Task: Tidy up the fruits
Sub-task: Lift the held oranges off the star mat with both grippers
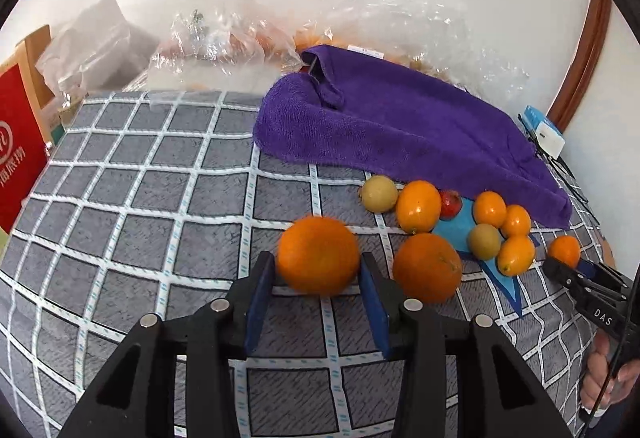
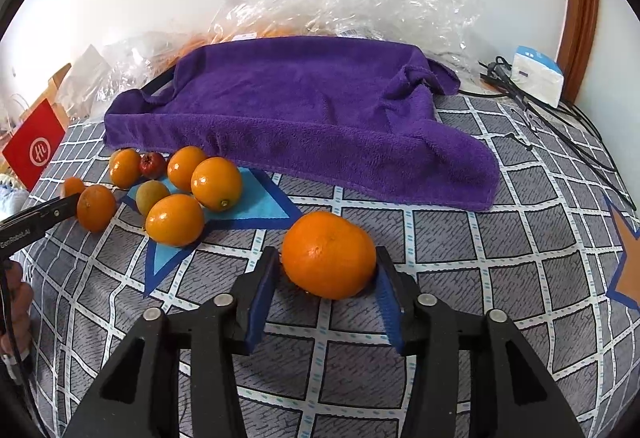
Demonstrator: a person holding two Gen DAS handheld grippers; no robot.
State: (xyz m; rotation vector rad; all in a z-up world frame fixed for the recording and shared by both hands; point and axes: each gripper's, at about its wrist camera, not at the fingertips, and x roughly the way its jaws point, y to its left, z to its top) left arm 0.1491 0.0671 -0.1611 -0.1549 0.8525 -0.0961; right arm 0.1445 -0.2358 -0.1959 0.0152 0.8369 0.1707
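Two large oranges sit between jaws. In the left wrist view the left gripper [image 1: 318, 270] brackets a blurred orange [image 1: 319, 255] at lower centre; both blue pads meet its sides, gripping it. In the right wrist view the right gripper [image 2: 326, 270] has a second orange [image 2: 329, 254] against its right pad, with a sliver of gap at the left one, so it is not clamped. A cluster of small fruits [image 2: 176, 190] crowds the blue star patch [image 2: 260, 206] at left, under the purple towel [image 2: 296, 110] spread across the middle.
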